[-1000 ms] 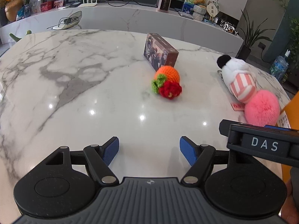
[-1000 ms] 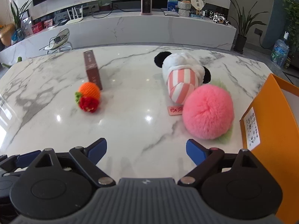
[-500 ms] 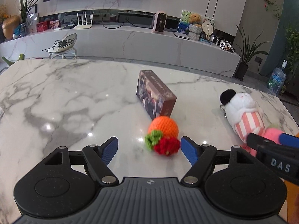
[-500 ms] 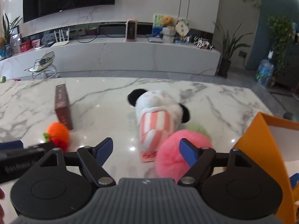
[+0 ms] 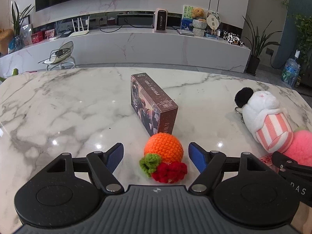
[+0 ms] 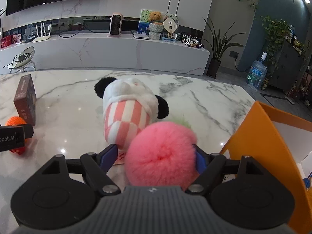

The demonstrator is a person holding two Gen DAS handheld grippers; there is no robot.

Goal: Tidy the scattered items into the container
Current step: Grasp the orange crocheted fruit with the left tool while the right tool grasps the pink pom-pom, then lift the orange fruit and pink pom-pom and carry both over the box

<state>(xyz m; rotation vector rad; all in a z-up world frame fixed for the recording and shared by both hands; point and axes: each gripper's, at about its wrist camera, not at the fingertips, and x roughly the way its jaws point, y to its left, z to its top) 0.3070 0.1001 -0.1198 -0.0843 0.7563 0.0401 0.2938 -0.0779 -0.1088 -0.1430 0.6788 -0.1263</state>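
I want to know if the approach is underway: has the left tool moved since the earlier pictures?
Yes. The left tool has advanced toward the brown box; the crocheted orange, earlier well ahead, now sits between its open fingers, untouched.

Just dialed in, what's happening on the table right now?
A person works two handheld grippers. The left gripper stands open around the crocheted orange, pads clear of it. The right gripper straddles the pink pompom; its right pad meets the fur, no firm grip visible. The panda plush and brown box lie untouched; the orange container waits alongside.
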